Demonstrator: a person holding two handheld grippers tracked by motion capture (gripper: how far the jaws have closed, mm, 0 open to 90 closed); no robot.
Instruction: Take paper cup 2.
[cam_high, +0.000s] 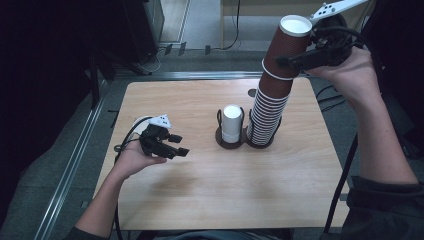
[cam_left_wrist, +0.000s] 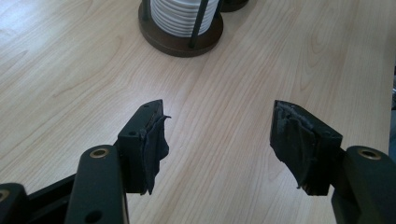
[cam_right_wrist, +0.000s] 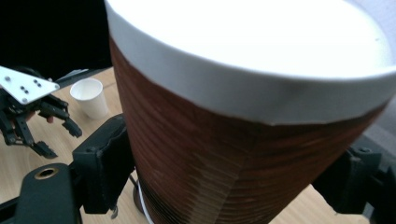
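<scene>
A tall stack of brown paper cups (cam_high: 267, 112) rises from a dark holder right of the table's middle. Its top brown cup (cam_high: 289, 42) stands well above the others, with its lower end still inside the rim beneath. My right gripper (cam_high: 292, 57) is shut on this cup, and its jaws press both sides of the ribbed brown cup (cam_right_wrist: 224, 140) under the white rim. My left gripper (cam_high: 179, 145) rests low over the table's left part, open with nothing between its fingers (cam_left_wrist: 149, 140). It points toward the holder of white cups (cam_left_wrist: 180, 42).
A stack of white cups (cam_high: 231, 122) sits in a second dark holder (cam_high: 229, 142) beside the brown stack. A single white cup (cam_right_wrist: 91, 98) stands on the wooden table (cam_high: 210, 190) behind the left hand. Dark floor and cables lie beyond the far edge.
</scene>
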